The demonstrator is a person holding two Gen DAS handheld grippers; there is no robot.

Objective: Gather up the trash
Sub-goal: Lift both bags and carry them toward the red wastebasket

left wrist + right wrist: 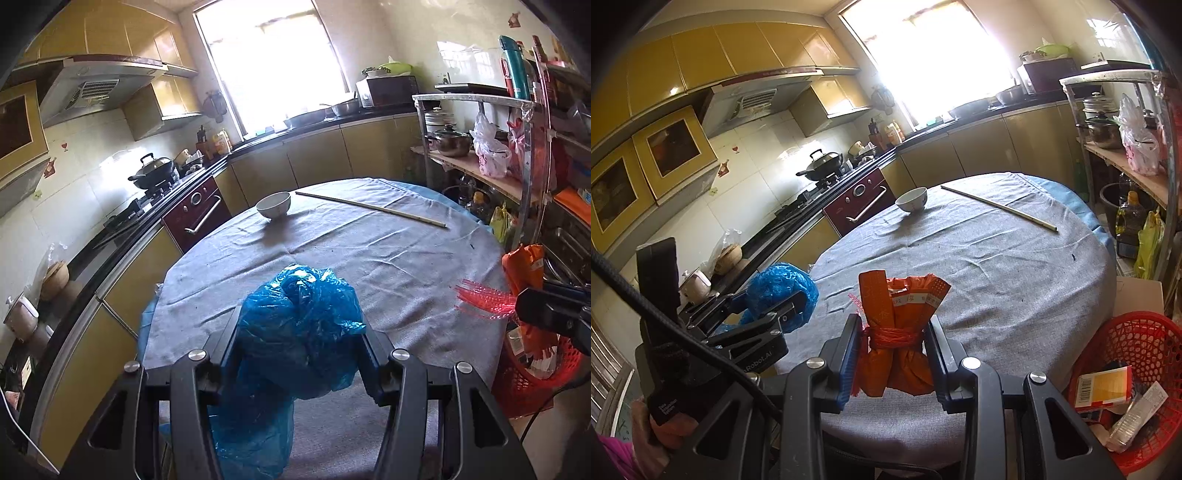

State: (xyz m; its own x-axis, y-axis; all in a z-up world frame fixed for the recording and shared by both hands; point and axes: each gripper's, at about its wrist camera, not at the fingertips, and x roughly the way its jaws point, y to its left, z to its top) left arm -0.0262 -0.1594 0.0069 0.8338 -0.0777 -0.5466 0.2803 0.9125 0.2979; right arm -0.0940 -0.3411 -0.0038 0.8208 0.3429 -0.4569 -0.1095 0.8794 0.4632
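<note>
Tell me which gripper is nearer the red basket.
Right. The right gripper, shut on the orange packet, is beside the red basket; the left gripper, holding the blue bag, is farther away.

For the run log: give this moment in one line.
left gripper: shut on blue bag | right gripper: shut on orange packet | red basket: beside table

Home kitchen: stove point(147, 199), wok point(153, 170), range hood point(92, 88).

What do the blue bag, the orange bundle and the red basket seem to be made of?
Blue bag: thin, glossy plastic film, crinkled and translucent. Orange bundle: probably printed paper or foil-like packets, creased flat, tied with red plastic string. Red basket: moulded plastic with an open lattice wall, slightly shiny.
</note>
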